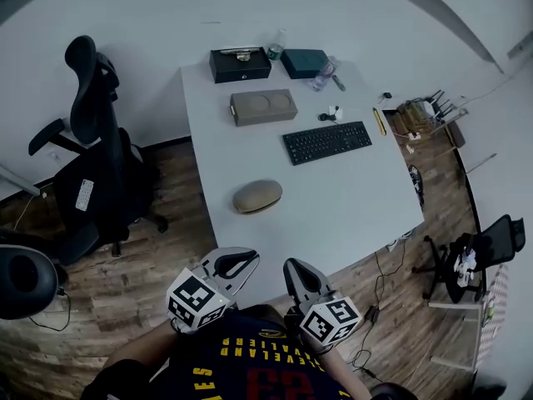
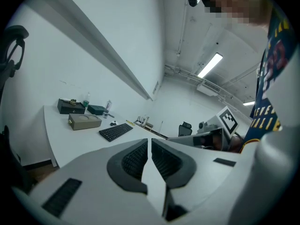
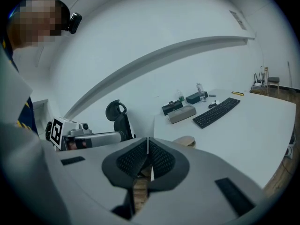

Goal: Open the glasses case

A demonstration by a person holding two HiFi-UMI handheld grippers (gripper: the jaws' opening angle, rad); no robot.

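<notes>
The tan glasses case (image 1: 256, 197) lies shut near the front of the table (image 1: 358, 207), well apart from the left gripper (image 1: 236, 263) and right gripper (image 1: 300, 278), both with fingers closed on nothing. Best to open them, pin the base with 1 and pry the lid seam with the other. The right gripper view glimpses the case; the left gripper view misses it

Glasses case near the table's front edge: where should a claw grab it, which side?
Pinch the glasses case across its narrow width near one rounded end, likely from above on the near-edge side of the table. It lies flat, long axis left-right in the head view, nothing against it. Its seam can't be made out.
</notes>
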